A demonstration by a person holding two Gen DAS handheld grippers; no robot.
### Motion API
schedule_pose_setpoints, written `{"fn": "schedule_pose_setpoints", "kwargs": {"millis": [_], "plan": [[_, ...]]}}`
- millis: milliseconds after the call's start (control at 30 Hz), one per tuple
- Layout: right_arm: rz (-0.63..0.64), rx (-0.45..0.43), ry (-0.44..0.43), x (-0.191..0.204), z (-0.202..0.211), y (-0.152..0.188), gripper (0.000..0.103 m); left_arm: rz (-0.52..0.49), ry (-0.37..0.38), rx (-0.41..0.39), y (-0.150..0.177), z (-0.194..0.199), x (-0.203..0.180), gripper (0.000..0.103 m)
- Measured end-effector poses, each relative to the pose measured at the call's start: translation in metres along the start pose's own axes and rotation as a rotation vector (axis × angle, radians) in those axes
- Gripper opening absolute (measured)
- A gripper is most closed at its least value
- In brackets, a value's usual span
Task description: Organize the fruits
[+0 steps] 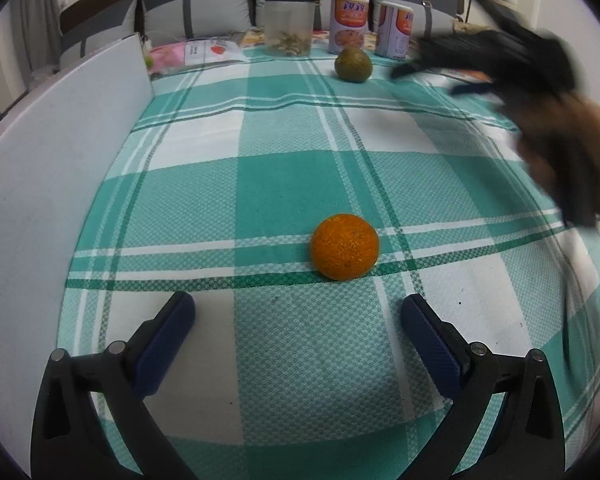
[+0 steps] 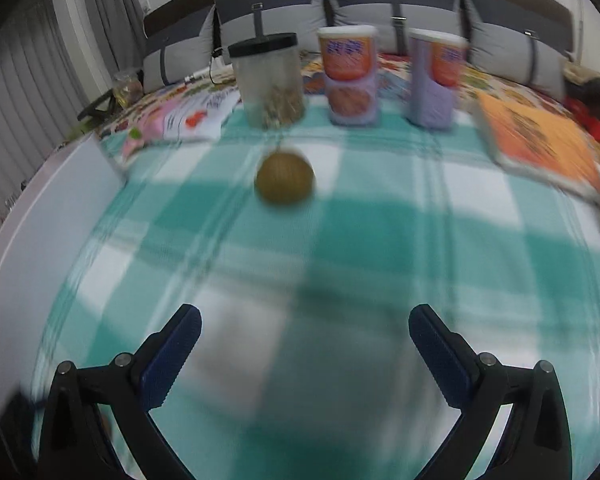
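Note:
An orange fruit (image 1: pixel 345 246) lies on the green-and-white checked cloth (image 1: pixel 284 168), just ahead of my left gripper (image 1: pixel 298 306), which is open and empty. A greenish-brown fruit (image 1: pixel 353 64) lies farther back near the cans. In the right wrist view the same greenish fruit (image 2: pixel 285 182) lies ahead and left of centre, blurred. My right gripper (image 2: pixel 305 318) is open and empty above the cloth (image 2: pixel 380 240). It also shows in the left wrist view (image 1: pixel 432 76) as a blurred dark shape at the right, fingers pointing left.
A white board (image 1: pixel 60 168) stands along the cloth's left edge. At the back stand a clear jar with a black lid (image 1: pixel 289 24) and two orange-and-purple cans (image 1: pixel 349 24). An orange book (image 2: pixel 540 140) lies at the right. Grey cushions line the back.

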State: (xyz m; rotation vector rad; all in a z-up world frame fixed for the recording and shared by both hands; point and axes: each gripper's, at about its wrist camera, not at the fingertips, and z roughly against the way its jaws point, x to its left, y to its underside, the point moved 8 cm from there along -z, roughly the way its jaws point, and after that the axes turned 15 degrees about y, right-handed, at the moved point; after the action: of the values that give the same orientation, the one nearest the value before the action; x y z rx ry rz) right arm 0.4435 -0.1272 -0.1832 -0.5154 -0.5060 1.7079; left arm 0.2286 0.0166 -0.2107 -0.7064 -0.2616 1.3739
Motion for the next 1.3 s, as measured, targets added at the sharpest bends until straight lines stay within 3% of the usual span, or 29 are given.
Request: {"fn": "schedule_pose_setpoints", "kwargs": {"millis": [133, 167, 200, 233, 267, 367, 467, 567, 667, 733, 833, 900, 967, 1033, 1133, 1300], "plan": [[-0.021, 0.005, -0.007, 0.018, -0.040, -0.049, 0.095, 0.000, -0.001, -0.001, 0.000, -0.001, 0.000, 0.103], [-0.021, 0.013, -0.002, 0.022, -0.048, -0.056, 0.089, 0.000, -0.001, -0.001, 0.000, -0.001, 0.000, 0.103], [-0.013, 0.025, 0.009, 0.026, -0.058, -0.063, 0.081, 0.000, 0.000, -0.001, 0.000, -0.001, 0.000, 0.103], [-0.001, 0.040, 0.023, 0.028, -0.065, -0.066, 0.050, -0.001, 0.000, -0.001, 0.000, -0.001, 0.000, 0.103], [0.008, 0.055, 0.020, 0.031, -0.069, -0.064, 0.048, -0.001, 0.000, -0.001, 0.000, -0.001, 0.000, 0.103], [0.011, 0.061, 0.032, 0.032, -0.063, -0.058, 0.048, -0.001, 0.000, -0.001, 0.000, 0.000, 0.000, 0.103], [0.010, 0.054, -0.021, 0.027, -0.033, -0.035, 0.048, -0.001, 0.000, 0.000, 0.000, -0.001, 0.000, 0.103], [0.021, 0.057, -0.060, 0.012, 0.014, 0.004, 0.048, -0.002, -0.001, 0.001, 0.000, -0.001, 0.000, 0.103], [0.078, 0.074, -0.036, 0.000, 0.056, 0.046, 0.048, -0.002, -0.001, 0.001, 0.000, -0.001, 0.000, 0.103], [0.179, 0.089, 0.064, -0.008, 0.086, 0.080, 0.048, -0.002, -0.002, 0.001, 0.000, 0.000, 0.000, 0.103], [0.397, 0.092, 0.302, -0.011, 0.118, 0.125, 0.048, 0.002, 0.000, 0.006, 0.001, 0.001, -0.001, 0.102], [0.496, 0.113, 0.394, -0.006, 0.124, 0.150, 0.048, 0.014, 0.001, 0.026, 0.006, 0.005, -0.001, 0.101], [0.542, 0.124, 0.410, 0.005, 0.121, 0.169, 0.049, 0.029, 0.004, 0.038, 0.017, 0.016, -0.001, 0.101], [0.534, 0.139, 0.385, 0.016, 0.114, 0.182, 0.048, 0.034, 0.007, 0.036, 0.027, 0.027, 0.000, 0.101], [0.474, 0.066, 0.386, 0.023, 0.118, 0.183, 0.051, 0.003, -0.041, 0.035, 0.042, 0.039, 0.006, 0.101], [0.308, 0.039, 0.282, 0.029, 0.122, 0.182, 0.078, 0.025, -0.041, 0.013, 0.051, 0.044, 0.019, 0.103]]}}
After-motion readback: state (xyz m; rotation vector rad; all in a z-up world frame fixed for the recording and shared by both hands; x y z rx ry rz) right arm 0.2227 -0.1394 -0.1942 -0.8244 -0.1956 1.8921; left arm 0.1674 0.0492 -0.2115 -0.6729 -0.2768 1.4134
